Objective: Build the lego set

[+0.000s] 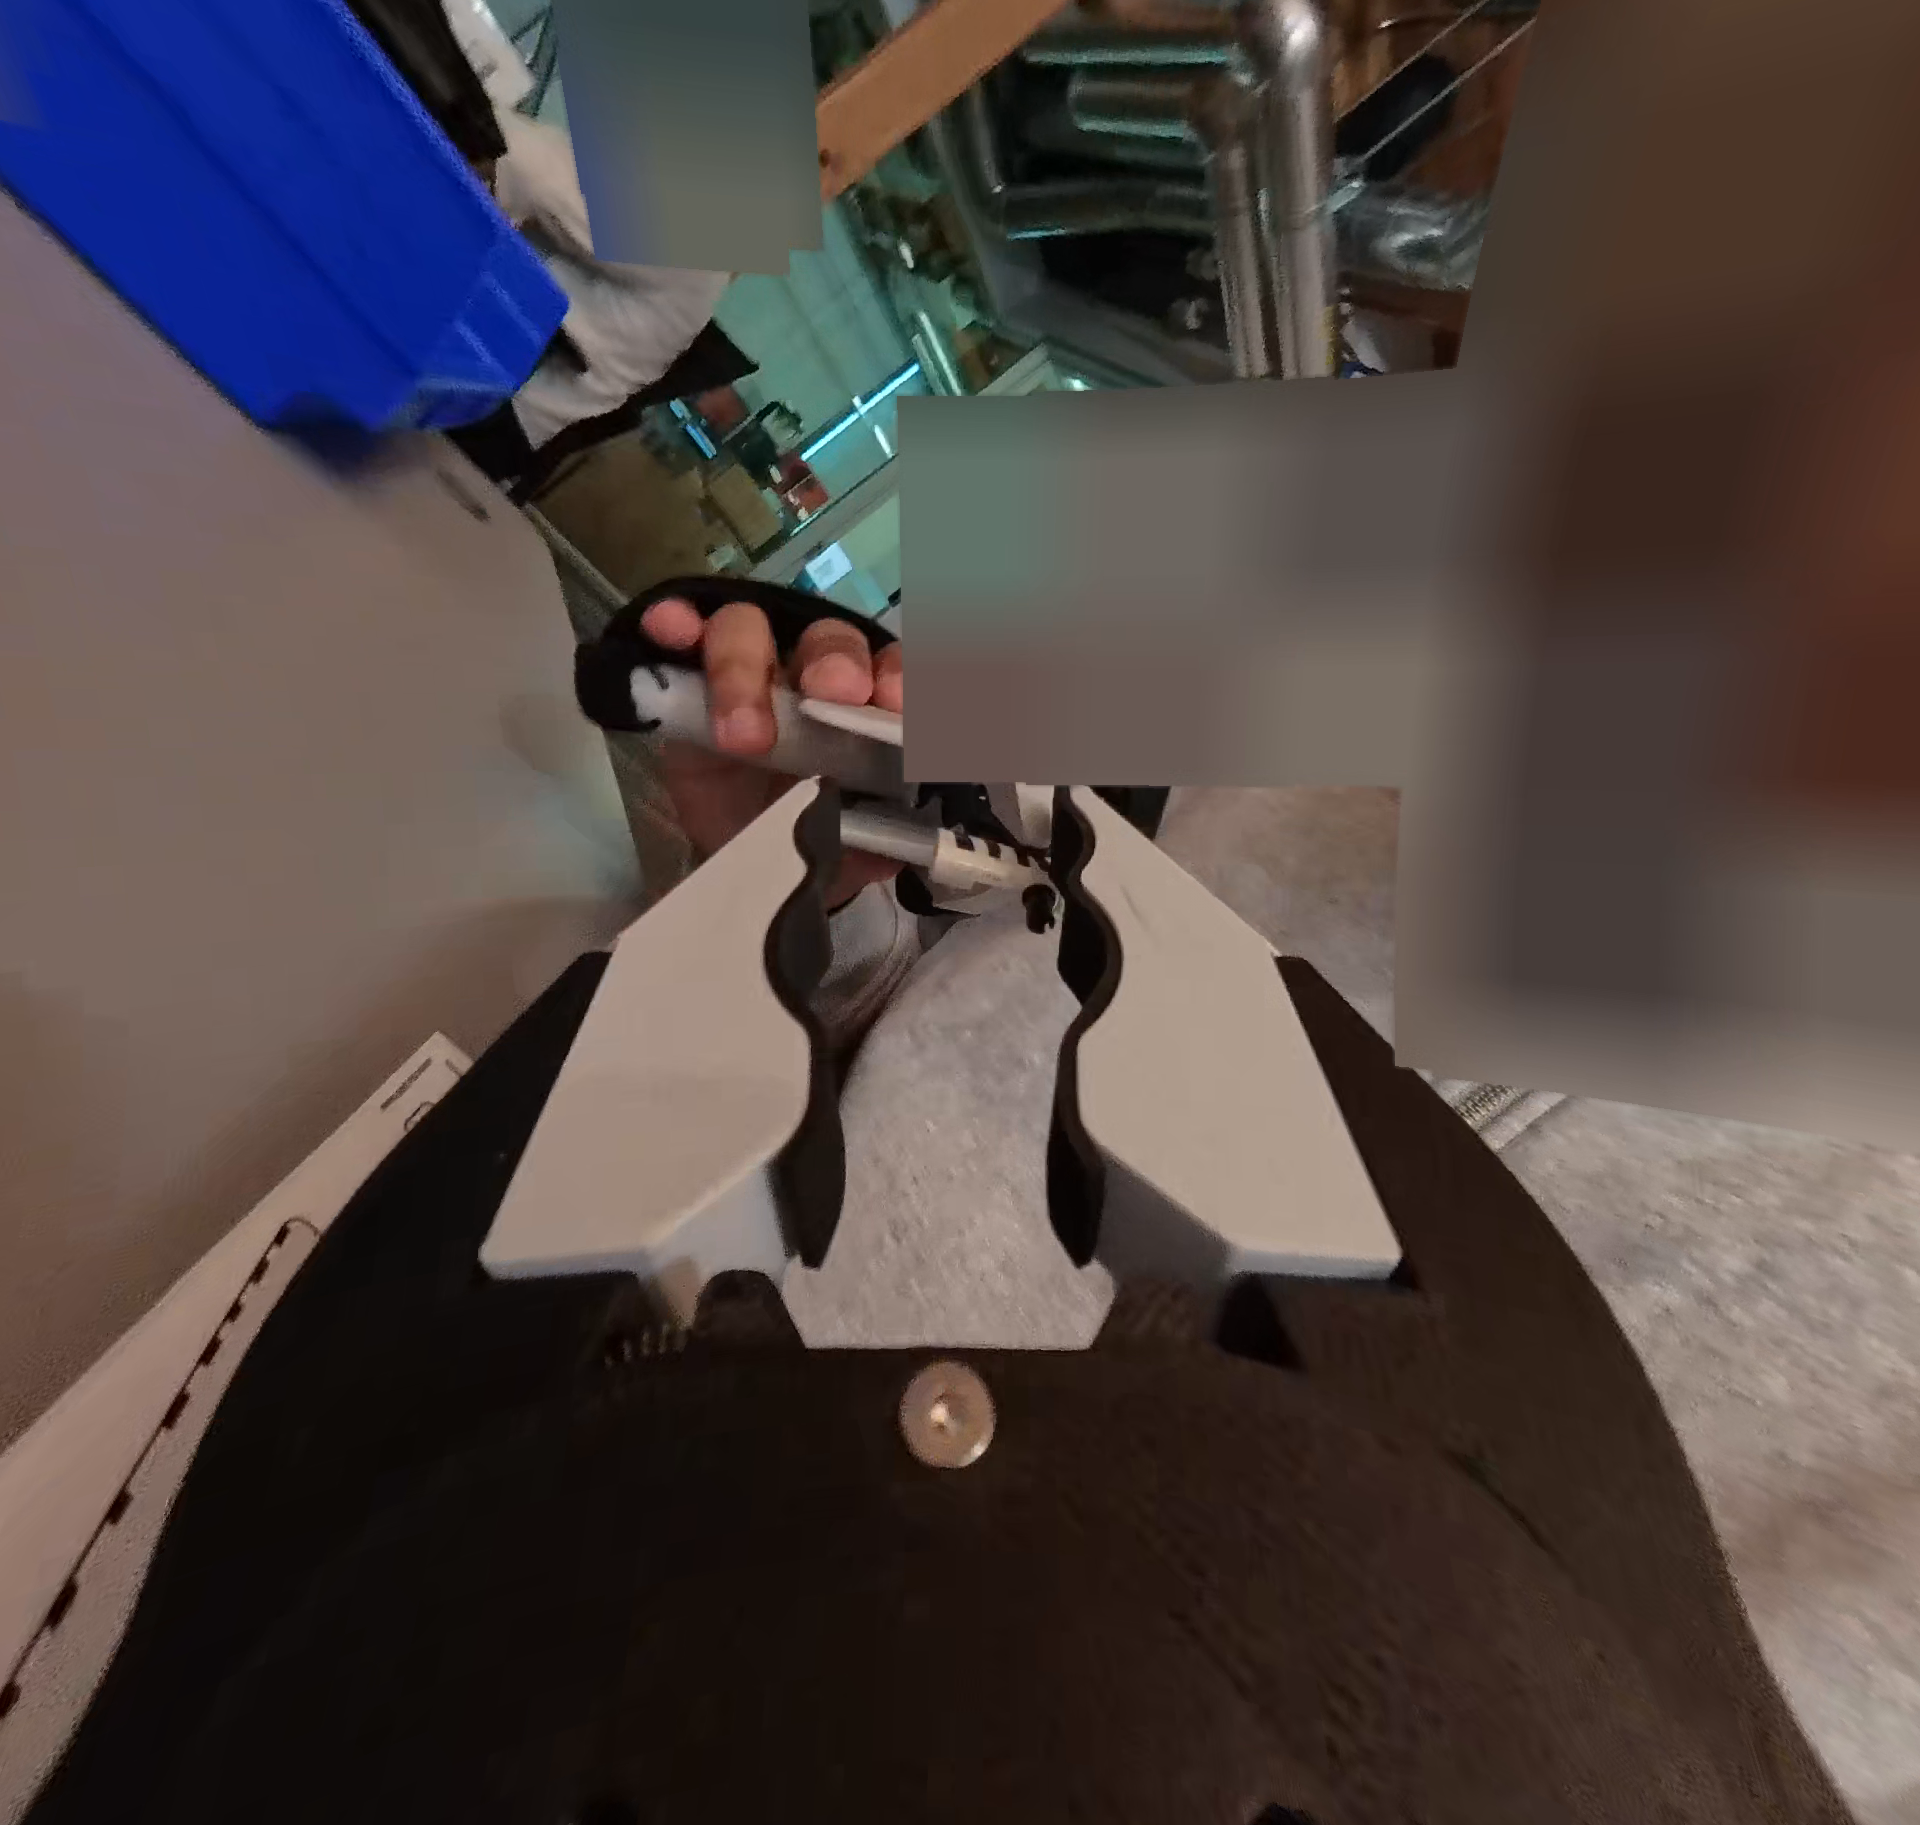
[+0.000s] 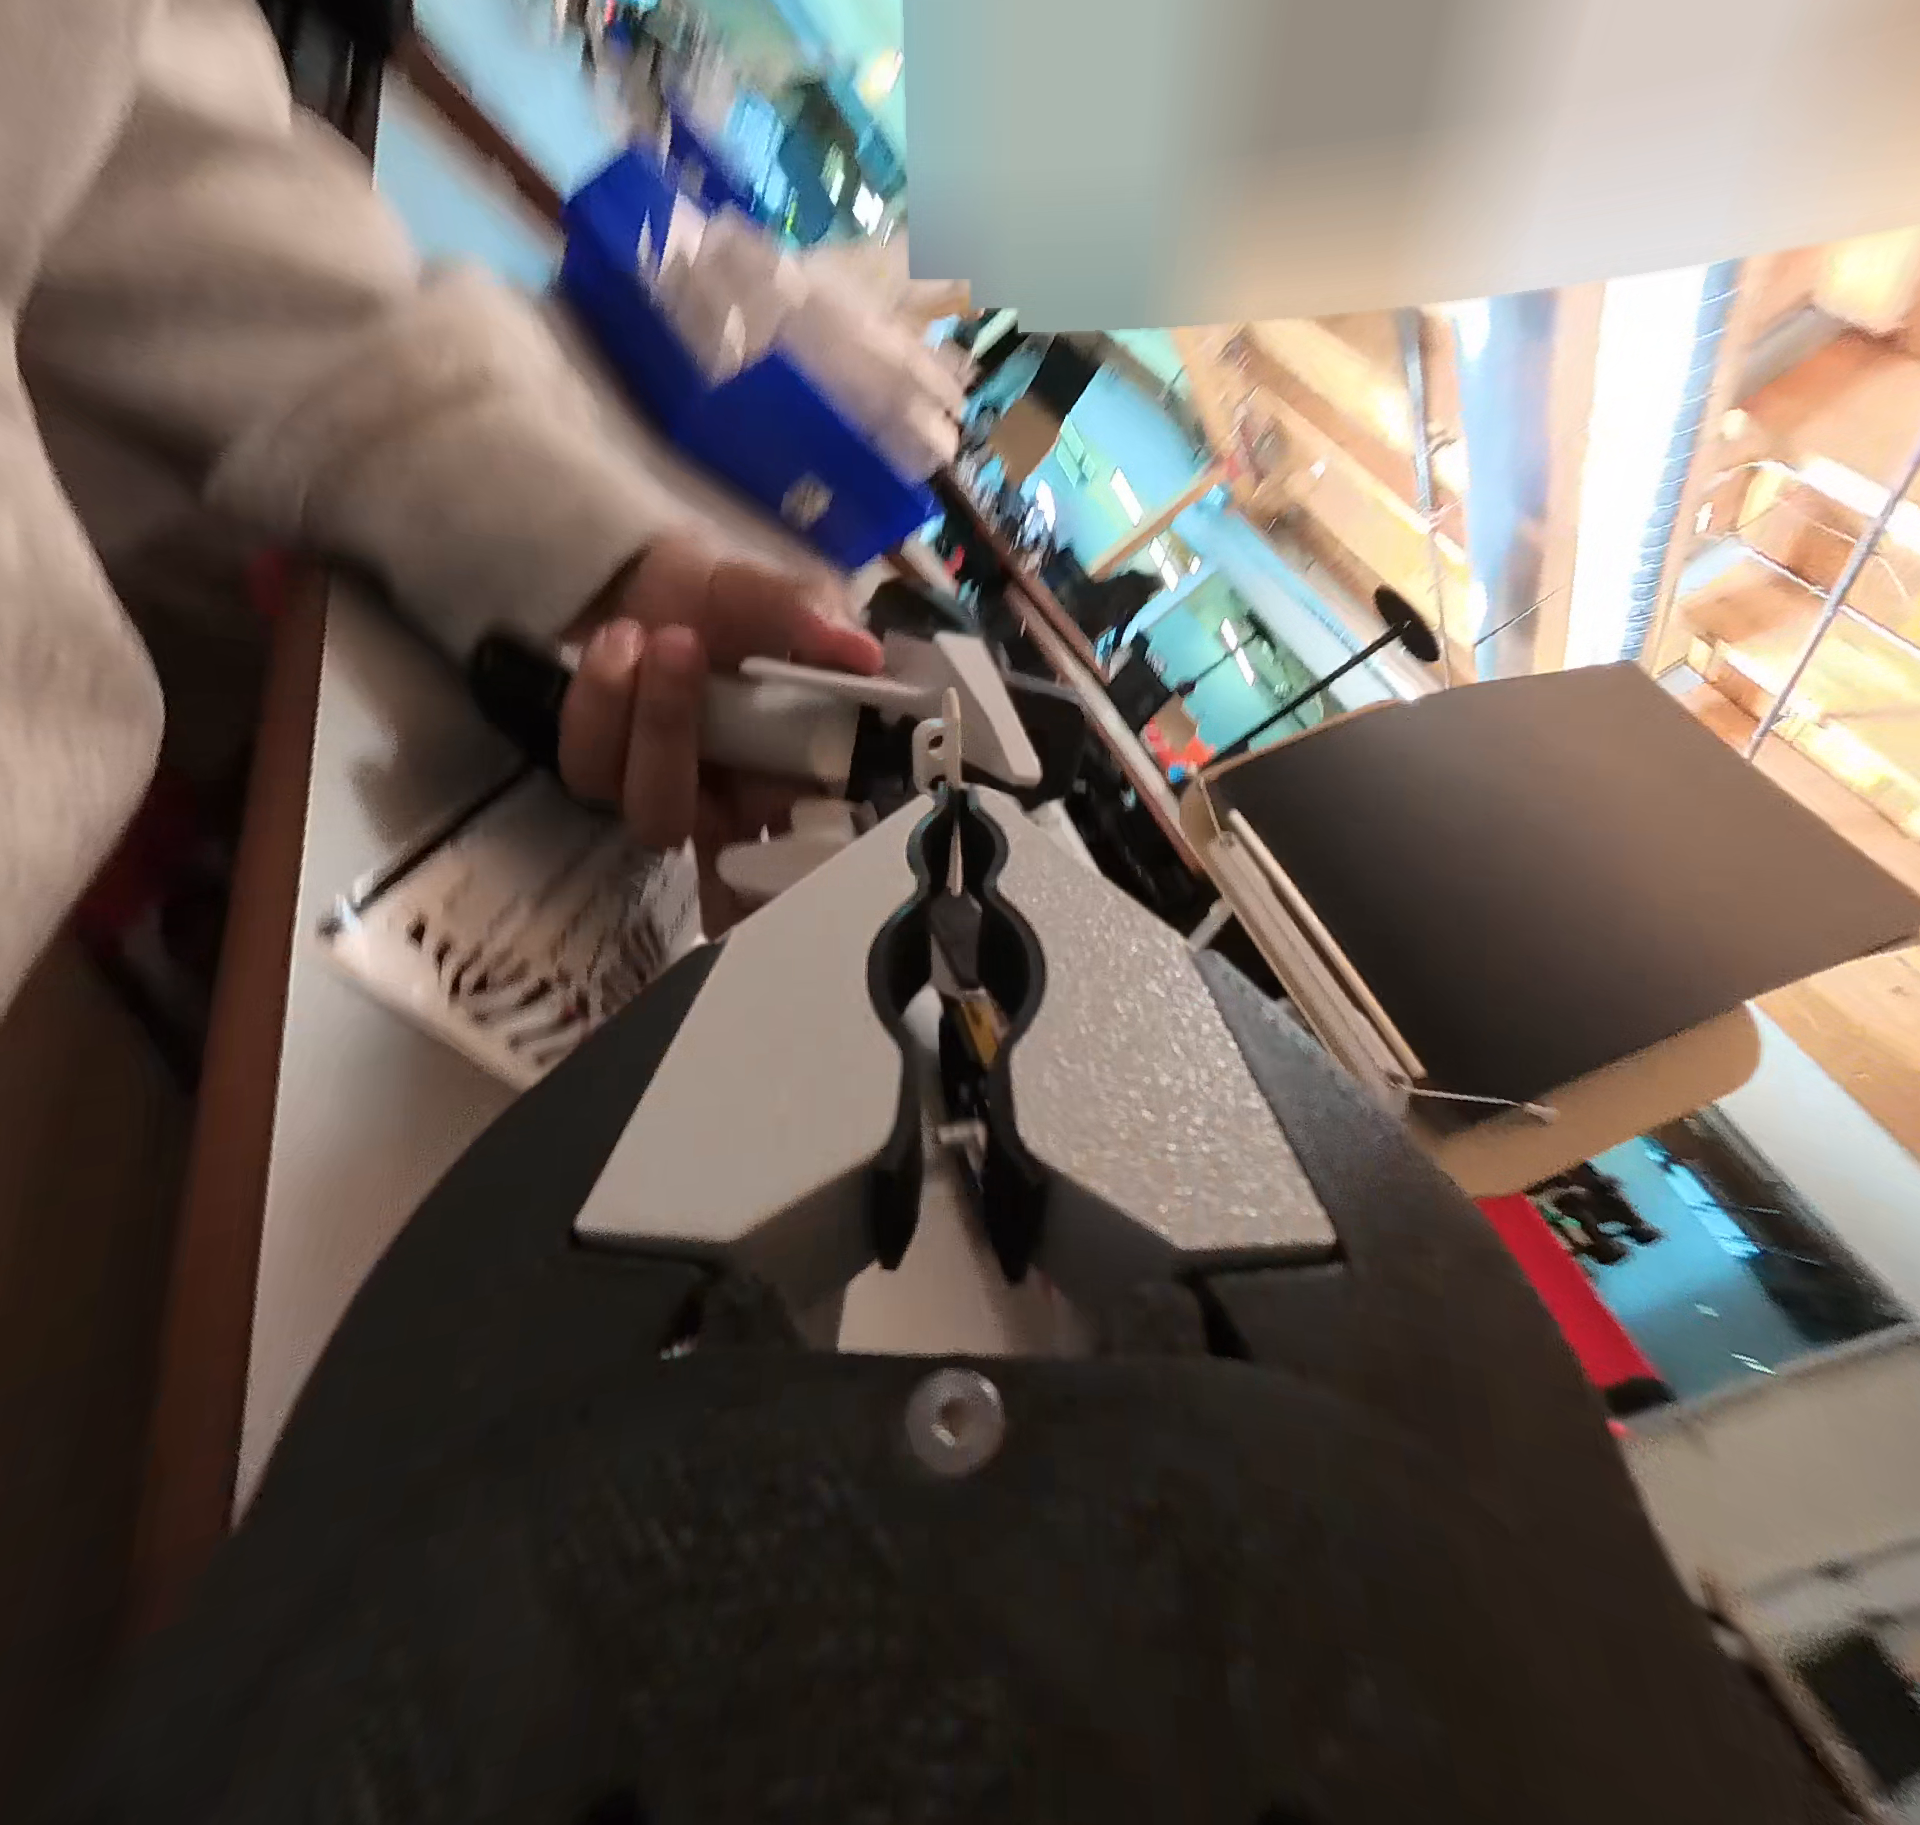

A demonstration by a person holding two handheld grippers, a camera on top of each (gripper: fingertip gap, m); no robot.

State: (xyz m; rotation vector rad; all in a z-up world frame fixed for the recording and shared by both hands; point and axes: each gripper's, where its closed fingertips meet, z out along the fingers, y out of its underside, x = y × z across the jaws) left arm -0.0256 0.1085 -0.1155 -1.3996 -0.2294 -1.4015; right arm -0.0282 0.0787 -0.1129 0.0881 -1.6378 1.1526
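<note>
My left gripper (image 1: pixel 940 840) is open and empty, held in the air above a grey sleeve. Past its fingertips I see a small white, grey and black lego assembly (image 1: pixel 961 856), with a hand (image 1: pixel 748 674) on the other gripper's handle behind it. My right gripper (image 2: pixel 951 819) is shut on that thin lego assembly (image 2: pixel 948 752). A white piece sticks out past the tips, and black and yellow parts (image 2: pixel 971 1006) sit between the pads. The other gripper (image 2: pixel 977 705), held by a hand (image 2: pixel 644 705), is just beyond the white piece.
A blue bin (image 1: pixel 260 165) (image 2: pixel 727 404) stands on the white table (image 2: pixel 343 944). An instruction booklet (image 2: pixel 520 954) (image 1: pixel 208 1339) lies on the table. An open black and tan cardboard box (image 2: pixel 1507 840) stands to the right. A grey sleeve (image 2: pixel 260 321) is on the left.
</note>
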